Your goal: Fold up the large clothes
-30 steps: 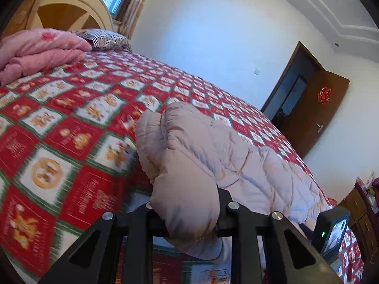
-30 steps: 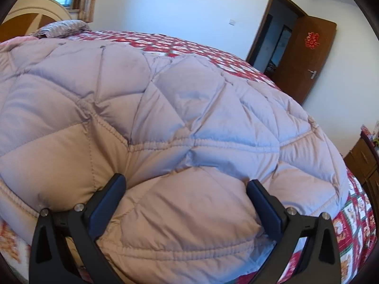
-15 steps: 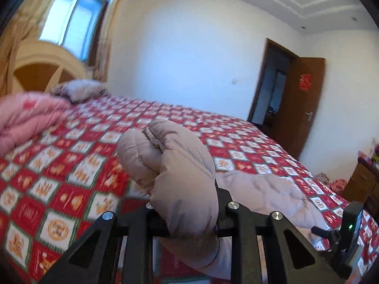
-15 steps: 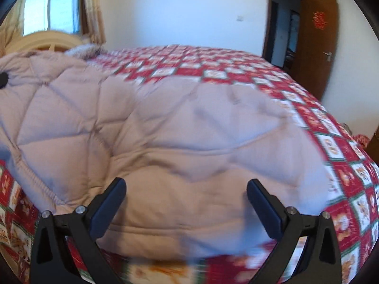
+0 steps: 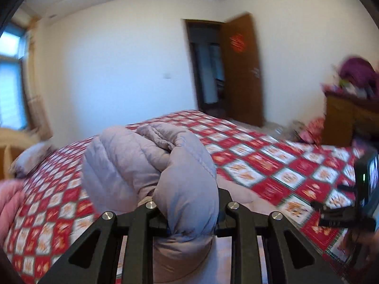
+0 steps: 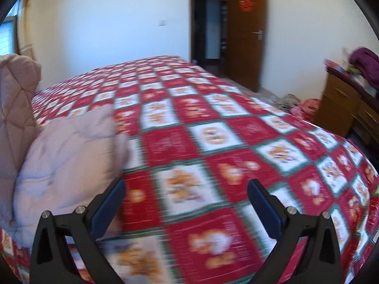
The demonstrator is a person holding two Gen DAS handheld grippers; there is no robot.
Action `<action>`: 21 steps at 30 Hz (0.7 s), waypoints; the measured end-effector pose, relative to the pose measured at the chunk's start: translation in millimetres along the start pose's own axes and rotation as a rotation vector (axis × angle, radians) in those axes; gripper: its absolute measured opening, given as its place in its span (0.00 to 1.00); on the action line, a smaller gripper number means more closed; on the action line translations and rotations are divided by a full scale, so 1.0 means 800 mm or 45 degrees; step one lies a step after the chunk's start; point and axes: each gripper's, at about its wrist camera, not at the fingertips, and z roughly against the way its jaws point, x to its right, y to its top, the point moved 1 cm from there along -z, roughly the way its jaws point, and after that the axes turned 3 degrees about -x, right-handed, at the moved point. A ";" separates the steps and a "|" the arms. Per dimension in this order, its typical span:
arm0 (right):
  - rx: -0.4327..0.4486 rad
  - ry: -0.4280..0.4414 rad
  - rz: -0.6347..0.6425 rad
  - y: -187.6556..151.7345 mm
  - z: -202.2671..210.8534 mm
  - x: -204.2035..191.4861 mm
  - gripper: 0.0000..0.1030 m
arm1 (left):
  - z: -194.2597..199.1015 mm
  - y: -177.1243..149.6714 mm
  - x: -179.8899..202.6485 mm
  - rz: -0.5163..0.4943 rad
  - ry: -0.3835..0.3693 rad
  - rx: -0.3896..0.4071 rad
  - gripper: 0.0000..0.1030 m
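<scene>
- Clamping a thick fold of the puffy pale down coat [image 5: 151, 163], my left gripper [image 5: 189, 209] holds it bunched up above the red checked bedspread [image 5: 255, 165].
- My right gripper [image 6: 186, 203] hovers over the bedspread with its jaws spread wide, nothing between them.
- Beside that gripper, toward the window end of the bedspread, the rest of the coat lies heaped.
- Beyond the bedspread's far corner, a brown door [image 6: 246, 30] stands ajar.

The padded coat [image 5: 151, 165] hides the left tongs' [image 5: 189, 215] tips.
</scene>
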 end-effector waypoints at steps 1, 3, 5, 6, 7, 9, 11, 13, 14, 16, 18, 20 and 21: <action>0.000 -0.025 -0.028 0.000 -0.003 0.017 1.00 | -0.013 -0.002 0.019 -0.041 -0.030 -0.021 0.23; -0.007 -0.046 -0.072 -0.003 -0.006 0.040 1.00 | -0.042 -0.015 0.063 -0.140 -0.092 -0.085 0.23; -0.023 -0.058 -0.118 -0.007 -0.014 0.060 1.00 | -0.072 -0.038 0.100 -0.223 -0.160 -0.170 0.23; -0.032 -0.062 -0.130 -0.009 -0.019 0.067 1.00 | -0.080 -0.045 0.115 -0.254 -0.176 -0.196 0.23; -0.042 -0.065 -0.141 -0.013 -0.023 0.072 1.00 | -0.091 -0.055 0.129 -0.290 -0.195 -0.221 0.23; -0.056 -0.060 -0.152 -0.017 -0.028 0.078 1.00 | -0.102 -0.074 0.153 -0.373 -0.209 -0.240 0.23; -0.080 -0.026 -0.178 -0.019 -0.034 0.081 1.00 | -0.099 -0.081 0.165 -0.429 -0.187 -0.218 0.24; -0.071 -0.024 -0.184 -0.019 -0.033 0.081 1.00 | -0.093 -0.078 0.168 -0.451 -0.161 -0.205 0.30; -0.066 -0.022 -0.186 -0.020 -0.033 0.081 1.00 | -0.089 -0.076 0.168 -0.462 -0.146 -0.205 0.33; -0.077 -0.012 -0.193 -0.021 -0.034 0.082 1.00 | -0.070 -0.068 0.173 -0.495 -0.118 -0.182 0.42; -0.087 -0.007 -0.205 -0.022 -0.037 0.085 1.00 | -0.041 -0.055 0.182 -0.537 -0.111 -0.092 0.53; -0.094 -0.002 -0.217 -0.023 -0.038 0.087 1.00 | -0.003 -0.044 0.182 -0.546 -0.126 0.012 0.78; -0.097 -0.002 -0.222 -0.023 -0.039 0.088 1.00 | 0.009 -0.040 0.181 -0.542 -0.123 0.053 0.89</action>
